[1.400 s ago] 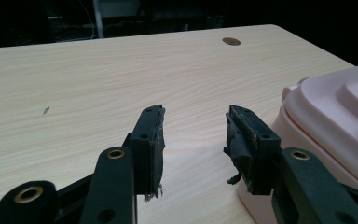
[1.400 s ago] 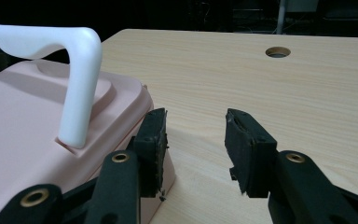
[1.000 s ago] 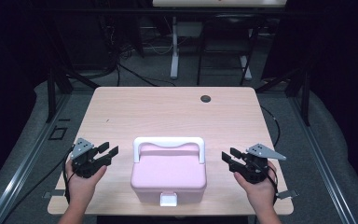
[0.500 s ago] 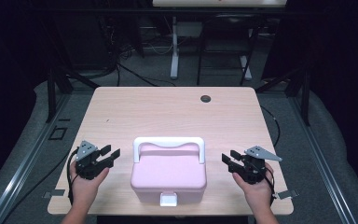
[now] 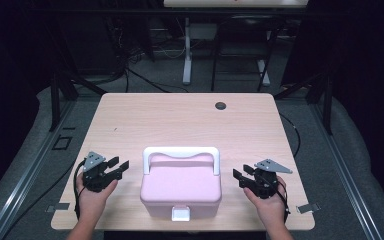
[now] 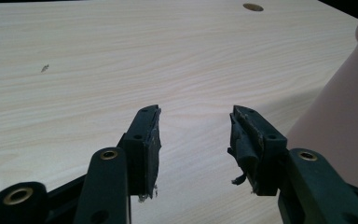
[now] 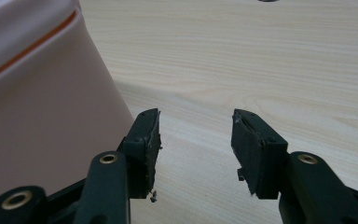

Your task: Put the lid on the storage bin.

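Observation:
A pink lidded box (image 5: pixel 181 185) with a white handle (image 5: pixel 181 151) and a white front latch (image 5: pixel 181 214) stands near the table's front edge. My left gripper (image 5: pixel 118 166) rests open just left of it, jaws pointing toward the box, nothing between them. In the left gripper view the left gripper (image 6: pixel 195 135) hovers over bare wood, with the box wall (image 6: pixel 340 112) at the right. My right gripper (image 5: pixel 241 175) is open to the right of the box. In the right gripper view the right gripper (image 7: pixel 196 135) has the box (image 7: pixel 42 98) close on its left.
The light wooden table (image 5: pixel 180 120) has a dark round grommet (image 5: pixel 221 105) near its far edge. A small mark (image 6: pixel 44 68) lies on the wood ahead of the left gripper. Dark floor, cables and stand legs surround the table.
Both hands have drawn back slightly toward the front edge, and the left gripper has turned its jaws more toward the box. The box has not moved.

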`<state>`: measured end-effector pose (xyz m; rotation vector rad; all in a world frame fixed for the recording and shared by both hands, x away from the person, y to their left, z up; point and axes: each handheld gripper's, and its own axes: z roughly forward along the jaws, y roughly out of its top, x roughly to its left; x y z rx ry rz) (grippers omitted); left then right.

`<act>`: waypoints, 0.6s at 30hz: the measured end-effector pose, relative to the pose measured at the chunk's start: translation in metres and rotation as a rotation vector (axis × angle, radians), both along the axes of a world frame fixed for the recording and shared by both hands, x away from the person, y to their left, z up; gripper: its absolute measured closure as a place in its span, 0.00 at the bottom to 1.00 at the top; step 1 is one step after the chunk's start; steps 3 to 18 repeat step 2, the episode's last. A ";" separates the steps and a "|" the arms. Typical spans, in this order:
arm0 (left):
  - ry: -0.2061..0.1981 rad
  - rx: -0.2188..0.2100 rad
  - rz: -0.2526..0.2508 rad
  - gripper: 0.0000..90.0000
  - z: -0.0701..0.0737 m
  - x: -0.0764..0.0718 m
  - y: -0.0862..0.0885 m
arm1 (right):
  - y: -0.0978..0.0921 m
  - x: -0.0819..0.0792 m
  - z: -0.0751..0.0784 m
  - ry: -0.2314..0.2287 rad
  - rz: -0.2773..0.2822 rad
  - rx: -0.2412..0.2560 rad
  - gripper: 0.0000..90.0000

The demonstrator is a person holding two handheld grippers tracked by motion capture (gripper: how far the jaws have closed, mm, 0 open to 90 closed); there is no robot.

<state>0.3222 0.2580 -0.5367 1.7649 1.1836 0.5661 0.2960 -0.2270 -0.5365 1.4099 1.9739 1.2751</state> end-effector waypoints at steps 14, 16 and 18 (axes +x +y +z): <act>0.004 -0.001 0.000 0.56 0.000 0.000 0.001 | 0.000 0.001 -0.003 0.007 0.001 -0.009 0.56; 0.004 -0.001 0.000 0.56 0.000 0.000 0.001 | 0.000 0.001 -0.003 0.007 0.001 -0.009 0.56; 0.004 -0.001 0.000 0.56 0.000 0.000 0.001 | 0.000 0.001 -0.003 0.007 0.001 -0.009 0.56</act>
